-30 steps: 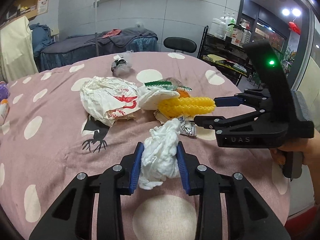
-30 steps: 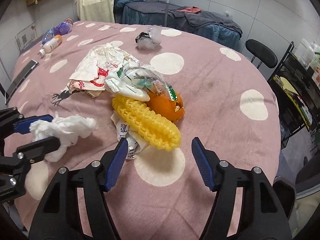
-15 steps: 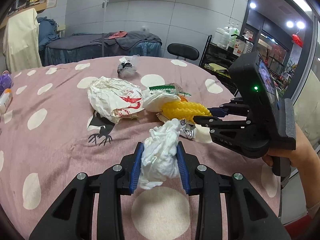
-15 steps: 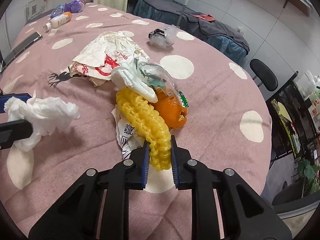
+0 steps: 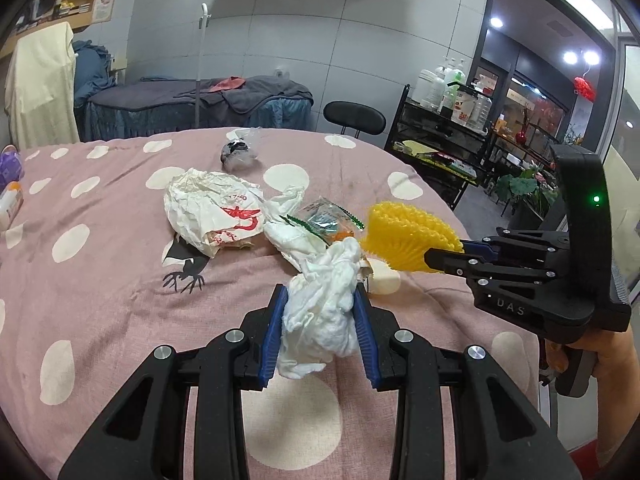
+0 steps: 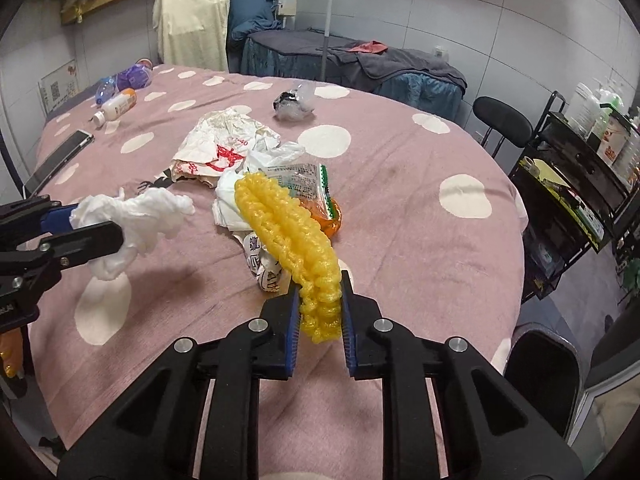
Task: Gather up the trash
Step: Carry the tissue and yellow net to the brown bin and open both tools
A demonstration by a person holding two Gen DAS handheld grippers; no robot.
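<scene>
We see the trash heap (image 6: 256, 184) crowding the table (image 6: 420, 240) centre; bare cloth lies right of it, bottles (image 6: 120, 96) and phone (image 6: 60, 156) along the left edge.

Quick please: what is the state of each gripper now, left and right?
Left gripper: closed on the crumpled white tissue.
Right gripper: jaws have just been closing; now closed on the yellow foam net.

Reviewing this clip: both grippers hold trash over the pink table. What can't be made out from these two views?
- Orange item: mostly covered by the clear wrapper and yellow foam net in both views.
- Printed paper: largely hidden under the net; text unreadable.
- Any trash bin: not in either view.
- White tissue: hides the table behind it, left wrist view.
</scene>
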